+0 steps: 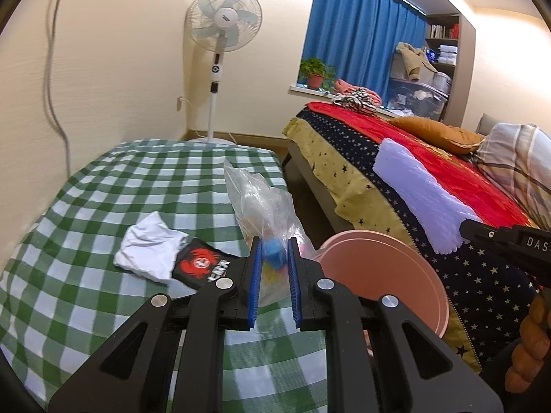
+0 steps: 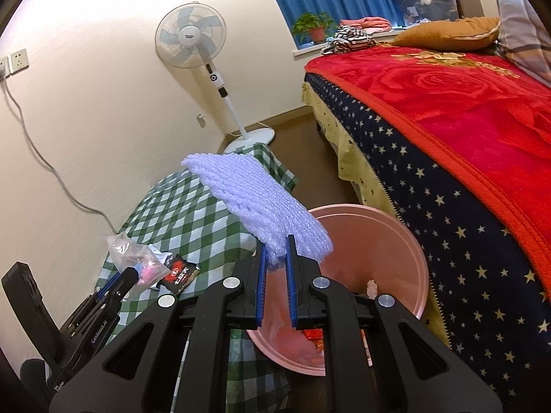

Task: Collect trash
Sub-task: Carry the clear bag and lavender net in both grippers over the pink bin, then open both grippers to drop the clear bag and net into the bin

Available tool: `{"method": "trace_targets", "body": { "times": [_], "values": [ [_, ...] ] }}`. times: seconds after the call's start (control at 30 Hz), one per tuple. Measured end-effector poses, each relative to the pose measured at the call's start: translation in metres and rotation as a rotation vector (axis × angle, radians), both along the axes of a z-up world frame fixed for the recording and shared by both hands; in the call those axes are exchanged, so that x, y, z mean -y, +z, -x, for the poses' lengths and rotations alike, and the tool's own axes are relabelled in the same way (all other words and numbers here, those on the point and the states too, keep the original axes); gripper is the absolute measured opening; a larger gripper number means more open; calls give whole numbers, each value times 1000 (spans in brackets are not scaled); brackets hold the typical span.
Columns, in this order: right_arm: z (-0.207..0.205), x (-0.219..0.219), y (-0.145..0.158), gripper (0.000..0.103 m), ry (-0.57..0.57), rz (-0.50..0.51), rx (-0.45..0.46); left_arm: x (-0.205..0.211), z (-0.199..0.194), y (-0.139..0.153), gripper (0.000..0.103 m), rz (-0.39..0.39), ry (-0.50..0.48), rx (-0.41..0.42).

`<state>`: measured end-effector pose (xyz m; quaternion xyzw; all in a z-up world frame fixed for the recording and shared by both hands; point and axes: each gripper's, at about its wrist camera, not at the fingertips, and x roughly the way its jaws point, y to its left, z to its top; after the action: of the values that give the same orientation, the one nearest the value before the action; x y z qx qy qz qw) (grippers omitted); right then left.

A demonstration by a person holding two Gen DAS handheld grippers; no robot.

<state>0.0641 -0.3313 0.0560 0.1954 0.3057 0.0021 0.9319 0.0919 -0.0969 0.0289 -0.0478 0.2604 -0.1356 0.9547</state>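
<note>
R fingers: right gripper (image 2: pixel 276 256) pinched narrow on the near edge of the foam net sheet (image 2: pixel 256 203); blue pads press its corner from both sides, so it's held, not just touched.
Foam sheet pose: sticks up and away past the fingertips, tilted left; far end hangs over the worktop (image 2: pixel 179 206) edge, near end sits above the bin's near-left rim.
Why held so: pink bin (image 2: pixel 409 241) is right under and just beyond the R fingers, so I'd judge the sheet is poised for a drop. Gripped by one edge only, the light piece could flop outside the rim, so get it more over the opening first.
Bin contents: some red/orange scraps + a pale bit visible low inside, behind the R fingers.
L fingers: left gripper (image 1: pixel 272 256) partly closed, on the lower part of the clear plastic bag (image 1: pixel 261 199); blue and pink things inside sit between the pads. Looks gripped, but film is thin, so firmness of the hold is hard to tell.
Bag pose: stands up beyond the L fingertips, top loose and crumpled; the bottom looks to rest on the checked worktop.
Left of L fingers: black-red wrapper (image 1: pixel 203 265) flat on the cloth, touching the crumpled white paper (image 1: pixel 151 247) just beyond it. Both not yet collected.
Right of L fingers: bin rim close, beside the worktop edge, so a short carry for the bag.
Far: fan (image 1: pixel 224 20) at the wall, bed (image 1: pixel 447 179) to the right.
</note>
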Motion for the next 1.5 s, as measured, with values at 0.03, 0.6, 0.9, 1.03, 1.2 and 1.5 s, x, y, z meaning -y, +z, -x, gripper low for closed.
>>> {"method": "trace_targets", "body": {
  "times": [0.03,0.6,0.9,1.03,1.2,1.5],
  "values": [
    [0,2,-1,11,-6,-1,-2,2,-1,-1,15,1,-6,-1],
    [-4,21,-11,11,-83,32,-47,53,-18,-19,15,9,-95,-28],
    [-8,26,-14,11,-109,50,-64,72,-26,-30,15,14,-130,-51],
    [-9,29,-16,11,-117,55,-69,81,-29,-33,15,14,-151,-60],
    [-8,30,-18,15,-126,54,-75,90,-30,-37,16,15,-190,-72],
    [-7,35,-20,42,-165,60,-78,82,-32,-37,43,12,-183,-93]
  ]
}}
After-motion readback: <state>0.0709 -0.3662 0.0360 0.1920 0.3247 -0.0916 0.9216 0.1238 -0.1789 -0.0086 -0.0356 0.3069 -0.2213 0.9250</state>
